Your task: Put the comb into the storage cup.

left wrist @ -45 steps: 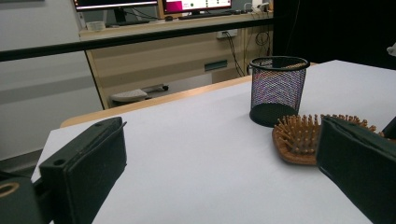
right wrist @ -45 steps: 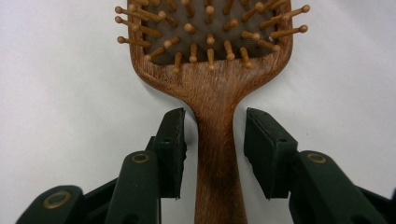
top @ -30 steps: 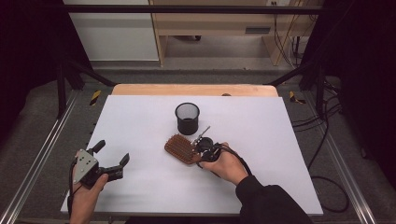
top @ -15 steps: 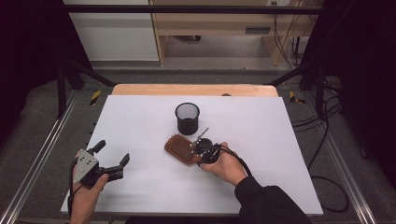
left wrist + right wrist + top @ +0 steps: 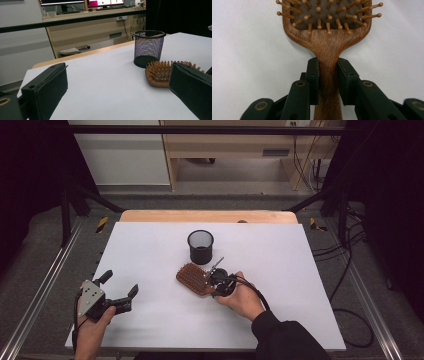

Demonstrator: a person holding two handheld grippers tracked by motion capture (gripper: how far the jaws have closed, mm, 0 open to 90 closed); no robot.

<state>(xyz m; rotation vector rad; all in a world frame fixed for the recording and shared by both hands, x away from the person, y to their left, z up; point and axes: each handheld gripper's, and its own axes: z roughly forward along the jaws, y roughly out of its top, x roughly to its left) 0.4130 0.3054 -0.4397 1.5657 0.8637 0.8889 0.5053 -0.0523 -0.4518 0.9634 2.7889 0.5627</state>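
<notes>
Nearest you, your left gripper [image 5: 119,290] rests low at the near left of the white table [image 5: 150,250], its jaws spread wide with nothing between them. Your right gripper [image 5: 328,72] has just been closing, and its two black jaws now clamp the neck of the brown wooden paddle hairbrush [image 5: 324,37], just below the bristled head. The brush lies flat on the table near its middle, bristles up, so the grasp looks made but the lift not yet begun. Just beyond it stands the black wire-mesh pen cup [image 5: 200,246], upright, apart from the brush; moving the brush likely remains ahead.
</notes>
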